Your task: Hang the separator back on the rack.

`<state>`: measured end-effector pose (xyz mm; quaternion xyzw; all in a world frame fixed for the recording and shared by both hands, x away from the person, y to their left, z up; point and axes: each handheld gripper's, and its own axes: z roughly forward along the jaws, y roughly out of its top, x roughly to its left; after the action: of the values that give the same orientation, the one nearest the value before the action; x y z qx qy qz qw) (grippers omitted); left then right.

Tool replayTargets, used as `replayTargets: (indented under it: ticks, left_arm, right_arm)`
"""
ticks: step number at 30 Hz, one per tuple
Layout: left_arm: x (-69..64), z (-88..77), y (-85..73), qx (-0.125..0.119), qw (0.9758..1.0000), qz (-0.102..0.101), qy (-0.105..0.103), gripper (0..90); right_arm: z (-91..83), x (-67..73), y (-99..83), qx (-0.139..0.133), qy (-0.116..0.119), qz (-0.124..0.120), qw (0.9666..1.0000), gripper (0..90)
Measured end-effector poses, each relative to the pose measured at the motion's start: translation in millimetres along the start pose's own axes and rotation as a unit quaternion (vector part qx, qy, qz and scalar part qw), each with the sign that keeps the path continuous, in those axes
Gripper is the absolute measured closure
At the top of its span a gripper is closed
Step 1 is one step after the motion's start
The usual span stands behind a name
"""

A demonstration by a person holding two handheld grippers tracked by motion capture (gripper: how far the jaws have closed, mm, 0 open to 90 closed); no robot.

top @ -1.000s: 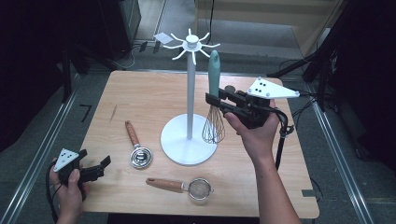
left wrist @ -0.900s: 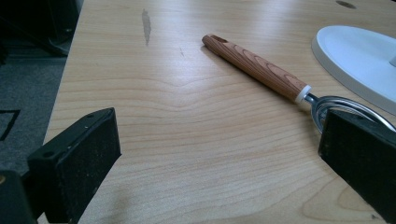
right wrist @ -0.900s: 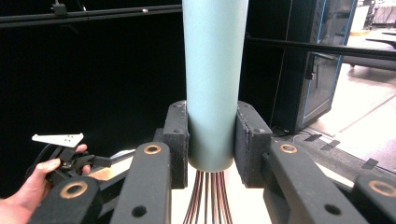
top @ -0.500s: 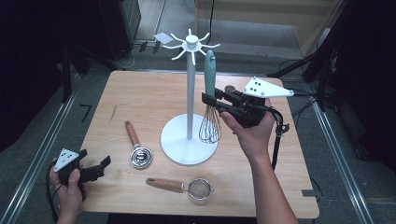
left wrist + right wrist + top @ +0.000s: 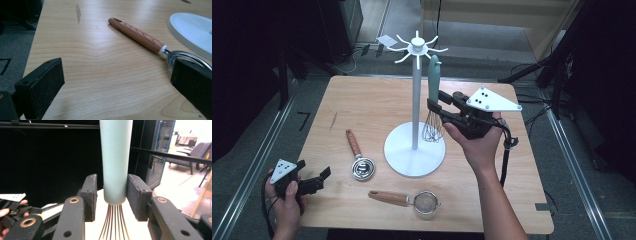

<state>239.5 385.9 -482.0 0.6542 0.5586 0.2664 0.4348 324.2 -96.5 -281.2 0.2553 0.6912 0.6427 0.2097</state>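
A whisk with a pale teal handle [image 5: 433,80] hangs upright beside the pole of the white hook stand [image 5: 404,150], its top up by one of the hooks. My right gripper [image 5: 434,102] reaches in from the right, with its jaws on either side of the handle's lower end [image 5: 115,170]. The jaws have just been opening. A thin gap shows at the left pad [image 5: 90,195], so the pads do not press the handle. My left gripper [image 5: 314,172] rests open at the table's front left corner, with nothing between its jaws [image 5: 117,80].
A wooden-handled metal scoop [image 5: 357,155] [image 5: 137,37] lies left of the stand's base. A small wooden-handled strainer [image 5: 409,200] lies near the front edge. Dark racks, cables and a floor rail surround the wooden table [image 5: 362,100].
The whisk has shifted slightly left toward the pole and now hangs straight. The right hand stays by its handle. The left hand has not moved.
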Motion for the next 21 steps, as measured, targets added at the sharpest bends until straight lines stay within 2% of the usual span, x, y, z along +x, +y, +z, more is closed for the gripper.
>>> replayTargets:
  ticks: [5,6,7,9,11,12,14,16,18,21]
  left_arm:
    - [0.2,0.0,0.0,0.000,1.0000,0.000,0.000,0.0]
    - [0.0,0.0,0.1,0.002,1.0000,0.000,0.002,0.0]
    - [0.0,0.0,0.1,0.001,1.0000,-0.001,0.001,0.0]
    - [0.0,0.2,0.1,0.000,1.0000,-0.001,0.000,0.0]
    - [-0.1,0.1,0.1,0.001,1.0000,-0.001,0.001,0.0]
    - [-0.2,0.2,0.2,0.001,1.0000,-0.001,0.001,0.0]
    - [-0.3,0.3,0.1,0.000,1.0000,-0.001,0.001,0.0]
    - [-0.2,0.2,0.2,0.001,1.0000,-0.001,0.001,0.0]
    - [-0.2,0.2,0.2,0.001,1.0000,-0.001,0.001,0.0]
    - [-0.2,0.3,0.2,0.002,1.0000,0.000,0.001,0.0]
  right_arm:
    - [-7.5,2.5,4.8,-0.034,-0.015,-0.007,0.9993,64.4]
    - [-10.3,3.6,7.2,-0.043,-0.037,-0.014,0.9983,70.9]
    - [-10.9,4.1,7.9,-0.045,-0.045,-0.016,0.9978,73.6]
    - [-13.4,4.9,9.7,-0.057,-0.055,-0.020,0.9966,81.8]
    - [-14.4,5.3,10.8,-0.061,-0.059,-0.018,0.9962,85.0]
    - [-15.0,5.4,12.1,-0.068,-0.067,-0.016,0.9953,89.6]
    - [-14.3,5.5,14.2,-0.075,-0.082,-0.018,0.9936,90.0]
    - [-9.8,5.3,17.2,-0.080,-0.110,-0.036,0.9900,90.0]
    - [-7.8,5.2,18.0,-0.084,-0.116,-0.041,0.9889,90.0]
    - [-2.1,4.8,22.5,-0.092,-0.141,-0.050,0.9844,90.0]
